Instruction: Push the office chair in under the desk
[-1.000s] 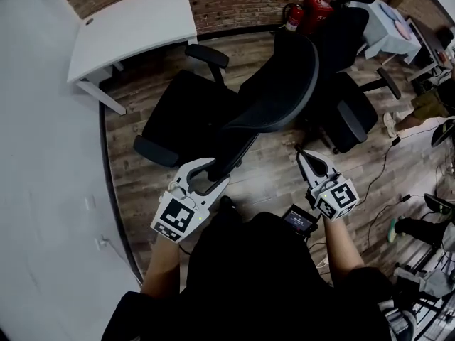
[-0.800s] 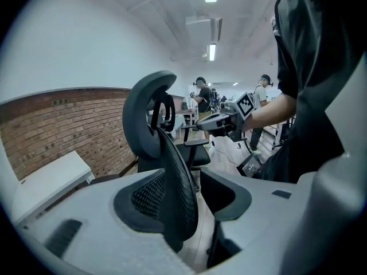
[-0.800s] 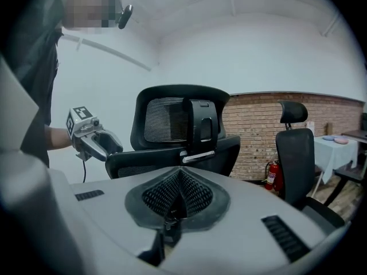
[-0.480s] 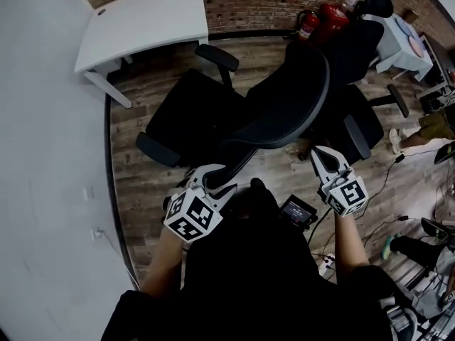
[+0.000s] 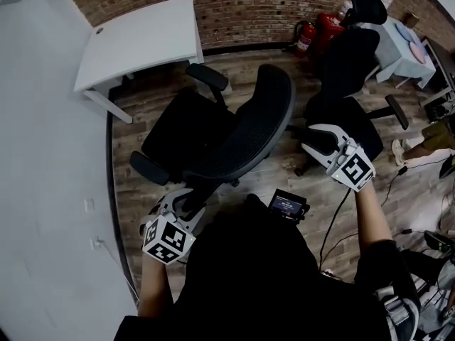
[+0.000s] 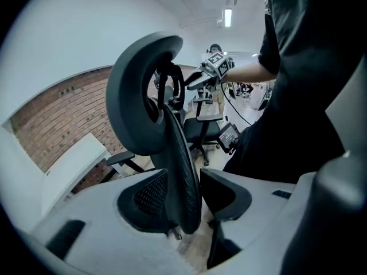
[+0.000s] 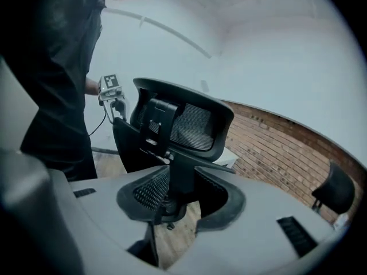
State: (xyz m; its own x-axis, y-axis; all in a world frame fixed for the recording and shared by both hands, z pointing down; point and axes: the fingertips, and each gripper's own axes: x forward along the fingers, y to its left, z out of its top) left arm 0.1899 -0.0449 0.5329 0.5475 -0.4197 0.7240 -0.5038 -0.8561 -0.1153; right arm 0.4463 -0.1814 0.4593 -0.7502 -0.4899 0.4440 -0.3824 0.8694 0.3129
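The black office chair (image 5: 186, 128) stands on the wooden floor in front of the white desk (image 5: 139, 35), its seat toward the desk and its mesh backrest (image 5: 252, 137) toward me. My left gripper (image 5: 186, 201) is low at the backrest's lower left edge. Its jaws stand wide open with that edge (image 6: 182, 171) between them, a gap showing at the right pad. My right gripper (image 5: 311, 139) hangs right of the backrest's top, apart from it. Its jaws have just been opening and nothing is between them; the chair's back spine (image 7: 179, 171) shows beyond the gap.
A second black chair (image 5: 348, 69) with a headrest stands close behind on the right. Red fire extinguishers (image 5: 316, 28) lean at the brick wall. A small white table (image 5: 398, 34) is at far right. Cables run over the floor; a white wall lies left.
The right gripper swung out to the right, rolled over and opened from shut. The left gripper sank lower along the backrest. The chair's back now stands further from the second chair.
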